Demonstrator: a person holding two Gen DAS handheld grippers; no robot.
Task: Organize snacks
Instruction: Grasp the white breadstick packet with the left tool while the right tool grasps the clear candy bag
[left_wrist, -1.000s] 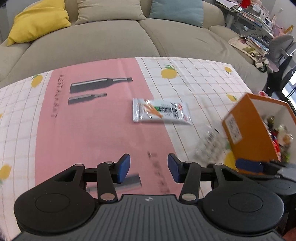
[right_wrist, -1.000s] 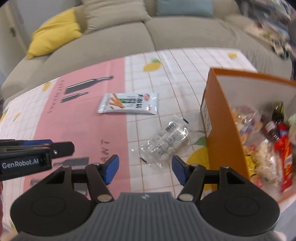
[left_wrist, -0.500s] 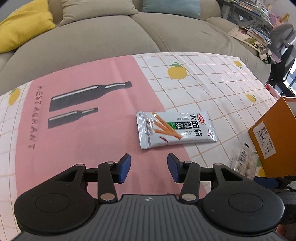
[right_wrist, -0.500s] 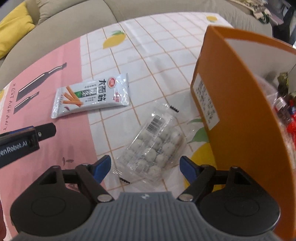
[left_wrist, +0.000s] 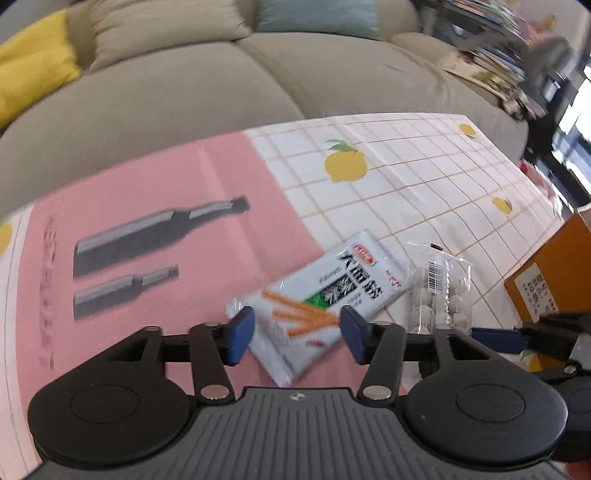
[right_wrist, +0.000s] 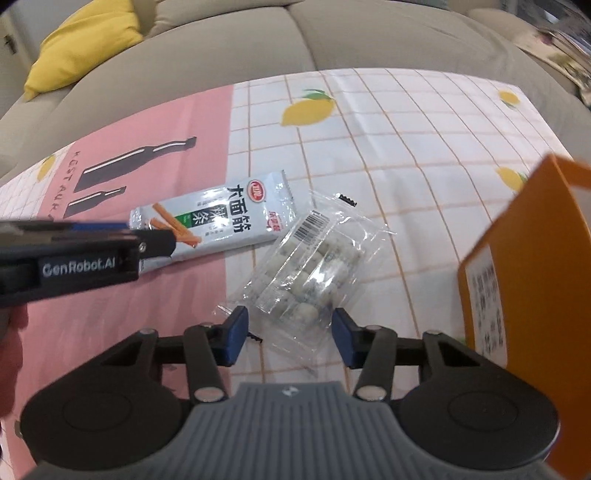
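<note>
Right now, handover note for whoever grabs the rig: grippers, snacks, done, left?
Left gripper: open, jaws just widened, straddling the white snack-stick packet, not gripping.
Right gripper: open, jaws just narrowed, around the clear bag of round sweets, pads not on it.
Both lie side by side on the tablecloth; orange box to the right.
Left: grip both, put them in the box.

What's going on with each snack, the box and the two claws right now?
White snack packet: sealed, lying flat on the tablecloth, between the left claw's pads.
Clear bag of round candies: sealed, flat, its near end between the right claw's pads.
Orange box: standing beside the bag.
Left claw: just opened wider, not gripping.
Right claw: closing in, not gripping yet.
</note>
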